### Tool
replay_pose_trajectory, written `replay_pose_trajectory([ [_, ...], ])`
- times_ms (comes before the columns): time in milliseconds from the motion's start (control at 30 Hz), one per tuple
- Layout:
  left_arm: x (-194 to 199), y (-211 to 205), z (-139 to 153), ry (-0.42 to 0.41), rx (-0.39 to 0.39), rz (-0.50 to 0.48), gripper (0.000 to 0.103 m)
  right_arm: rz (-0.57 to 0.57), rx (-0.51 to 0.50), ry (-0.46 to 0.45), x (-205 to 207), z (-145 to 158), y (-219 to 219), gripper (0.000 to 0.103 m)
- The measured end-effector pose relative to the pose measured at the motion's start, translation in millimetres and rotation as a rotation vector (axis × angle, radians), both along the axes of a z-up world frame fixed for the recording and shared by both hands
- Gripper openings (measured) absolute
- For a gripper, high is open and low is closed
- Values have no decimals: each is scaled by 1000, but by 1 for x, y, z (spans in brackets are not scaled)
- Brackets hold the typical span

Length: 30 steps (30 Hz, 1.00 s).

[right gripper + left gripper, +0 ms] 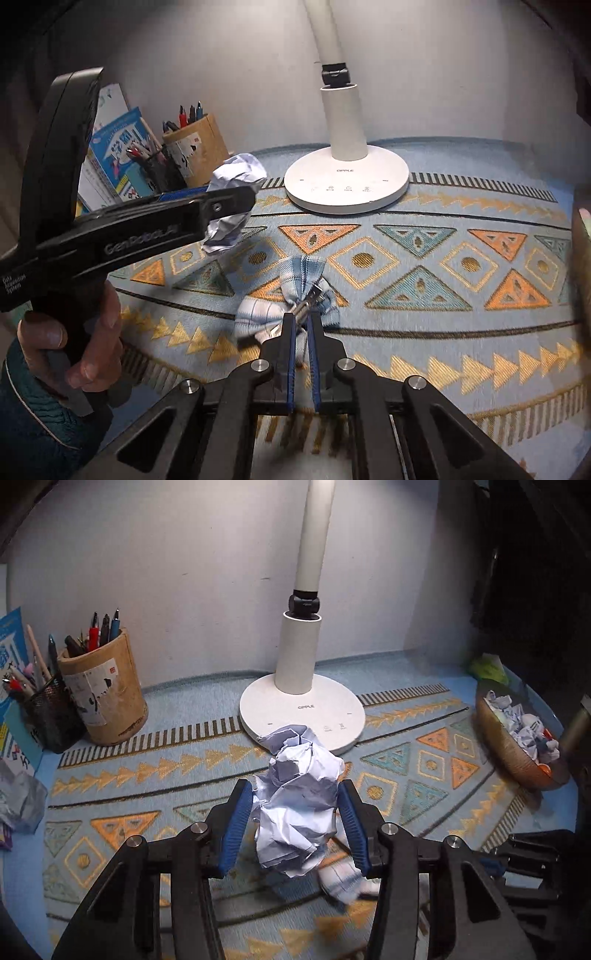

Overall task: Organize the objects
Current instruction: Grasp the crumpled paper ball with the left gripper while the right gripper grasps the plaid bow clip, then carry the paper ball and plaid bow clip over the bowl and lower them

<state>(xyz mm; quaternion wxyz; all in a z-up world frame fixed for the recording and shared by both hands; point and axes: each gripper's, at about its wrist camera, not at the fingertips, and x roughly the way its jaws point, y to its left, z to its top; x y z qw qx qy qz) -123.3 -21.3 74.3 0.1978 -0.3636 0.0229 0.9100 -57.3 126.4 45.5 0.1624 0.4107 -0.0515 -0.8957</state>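
A crumpled white paper ball [299, 805] sits between the blue pads of my left gripper [295, 790], which is shut on it in front of the lamp base. The right wrist view shows the same ball [240, 170] held above the mat, and a person's hand [74, 332] on that gripper's handle. My right gripper [301, 317] is shut on the middle of a blue-and-white plaid bow with a metal clip [303, 266], low over the patterned mat. The bow [343, 882] shows blurred below the paper ball in the left wrist view.
A white lamp [303, 705] stands at the back centre. A bamboo pen pot [107, 694], a black mesh pen holder [51, 716] and booklets [11, 657] stand at the left. A brown bowl [509, 753] holding crumpled paper sits at the right. More crumpled paper [18, 801] lies far left.
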Motion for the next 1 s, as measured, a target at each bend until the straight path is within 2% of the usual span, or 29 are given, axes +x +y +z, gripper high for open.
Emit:
replay_pose_trajectory([
  [133, 46, -6, 14, 33, 42, -8, 45, 4, -1, 11, 28, 7, 25, 6],
  [200, 62, -15, 19, 39, 54, 14, 46, -11, -9, 7, 29, 11, 27, 12],
  [233, 67, -19, 20, 40, 67, 24, 46, -6, -29, -20, 23, 10, 25, 25],
  [267, 71, -25, 20, 41, 78, 36, 46, 1, -43, -55, 16, 8, 24, 57],
  [300, 73, -30, 20, 41, 84, 50, 46, 5, -49, -74, 12, 5, 18, 81],
  [333, 74, -37, 19, 39, 88, 66, 46, 7, -52, -65, 8, 2, 12, 84],
  [367, 75, -43, 19, 35, 89, 80, 46, 8, -42, -53, 2, -1, 4, 84],
  [433, 74, -56, 15, 33, 89, 104, 46, 22, 1, -86, -12, -14, -17, 84],
  [500, 73, -64, 13, 36, 88, 121, 46, 9, 34, -113, -26, -26, -34, 72],
  [633, 74, -70, 6, 38, 82, 123, 46, -42, 132, -81, -41, -36, -55, 66],
  [733, 72, -66, -1, 27, 77, 116, 46, -5, 207, -64, -44, -38, -68, 53],
  [767, 71, -65, -3, 21, 80, 112, 46, 10, 234, -50, -44, -38, -71, 43],
  [800, 71, -63, -5, 16, 83, 110, 46, 40, 242, -39, -43, -37, -72, 32],
  [867, 72, -59, -8, 8, 83, 107, 46, 73, 227, -35, -41, -36, -68, 26],
  [1000, 82, -52, -9, 0, 92, 92, 46, 123, 160, 9, -18, -21, -45, 24],
])
